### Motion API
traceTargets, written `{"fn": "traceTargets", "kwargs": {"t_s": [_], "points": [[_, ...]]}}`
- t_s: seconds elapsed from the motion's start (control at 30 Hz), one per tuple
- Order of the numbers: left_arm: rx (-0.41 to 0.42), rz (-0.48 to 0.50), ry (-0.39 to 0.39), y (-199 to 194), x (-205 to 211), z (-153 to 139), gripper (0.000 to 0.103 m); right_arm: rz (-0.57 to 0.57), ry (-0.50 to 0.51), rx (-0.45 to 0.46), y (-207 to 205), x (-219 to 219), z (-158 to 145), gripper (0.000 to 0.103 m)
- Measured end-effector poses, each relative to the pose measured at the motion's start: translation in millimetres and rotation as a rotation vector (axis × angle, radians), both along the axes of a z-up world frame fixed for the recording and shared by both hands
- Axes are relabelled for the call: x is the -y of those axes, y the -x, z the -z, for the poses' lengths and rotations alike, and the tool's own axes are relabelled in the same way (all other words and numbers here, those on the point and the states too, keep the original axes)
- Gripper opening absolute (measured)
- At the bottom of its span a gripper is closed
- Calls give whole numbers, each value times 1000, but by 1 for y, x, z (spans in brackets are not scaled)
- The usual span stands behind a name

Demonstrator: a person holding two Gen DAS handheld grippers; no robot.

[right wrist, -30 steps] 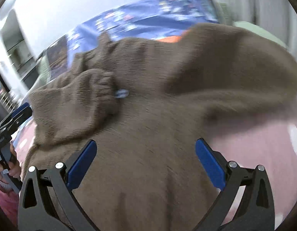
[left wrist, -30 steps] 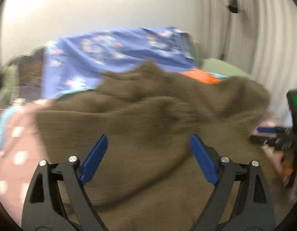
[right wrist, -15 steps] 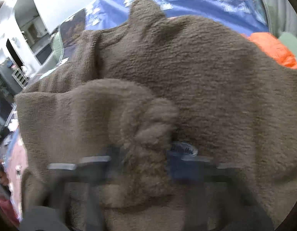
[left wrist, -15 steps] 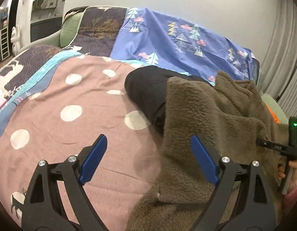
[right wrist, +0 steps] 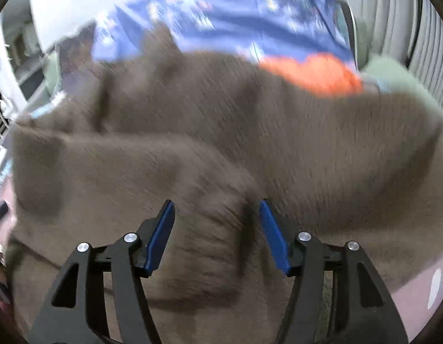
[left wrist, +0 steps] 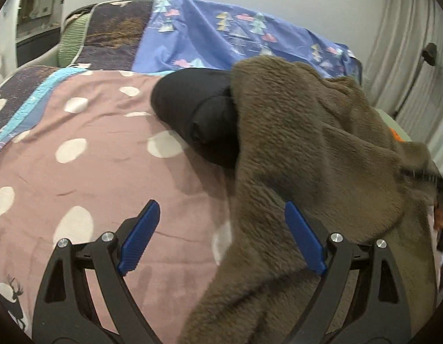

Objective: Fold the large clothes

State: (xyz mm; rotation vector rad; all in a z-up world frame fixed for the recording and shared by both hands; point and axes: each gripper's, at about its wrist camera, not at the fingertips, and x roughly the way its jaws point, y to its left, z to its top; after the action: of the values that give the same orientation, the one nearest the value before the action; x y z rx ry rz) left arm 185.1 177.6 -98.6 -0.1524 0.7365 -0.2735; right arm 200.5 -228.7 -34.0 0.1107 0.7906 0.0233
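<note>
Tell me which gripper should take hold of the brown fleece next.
Right. The right gripper already straddles a bunched cuff of the brown fleece, jaws partly closed. The left gripper is wide open, mostly over the dotted pink bedspread.

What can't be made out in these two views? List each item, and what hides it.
- Right wrist view: whether the right gripper grips the brown fleece garment; motion blur.
- Left wrist view: how far the black garment extends; the fleece covers it.
- Right wrist view: what the orange item is; blurred, partly behind the fleece.
</note>
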Motion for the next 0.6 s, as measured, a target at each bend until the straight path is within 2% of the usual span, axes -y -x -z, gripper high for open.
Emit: {"fn": "traceTargets", "kwargs": {"t_s": [0.07,0.13,0.2,0.23,0.3,0.4,0.43,0.47,0.5,0.53,0.57,0.6], "points": [[14,35,39,7,0,-4,90,-98,-1,59,-8,-39,-32,64],[35,90,58,16,4,-8,90,-209,4,91,-17,-81,-53,71],[53,125,4,23,13,-8,91,-375,28,114,-34,-148,-69,79],[63,136,-36,26,18,-4,91,-429,44,115,-42,-168,-73,81],[61,157,-102,29,26,8,91,-555,120,96,-59,-224,-75,82],[21,160,-218,25,38,28,89,-622,211,19,-95,-281,-55,82],[5,162,-228,23,40,32,86,-624,221,-2,-101,-290,-50,82],[-8,174,-213,21,40,34,78,-624,228,-30,-110,-300,-41,81],[-6,181,-194,21,38,33,71,-629,232,-49,-117,-306,-33,73],[1,185,-174,22,35,32,67,-630,248,-61,-123,-313,-28,24],[7,180,-156,22,31,31,53,-620,263,-71,-125,-320,-23,14],[6,166,-150,22,28,31,39,-613,231,-50,-127,-324,-23,13]]}}
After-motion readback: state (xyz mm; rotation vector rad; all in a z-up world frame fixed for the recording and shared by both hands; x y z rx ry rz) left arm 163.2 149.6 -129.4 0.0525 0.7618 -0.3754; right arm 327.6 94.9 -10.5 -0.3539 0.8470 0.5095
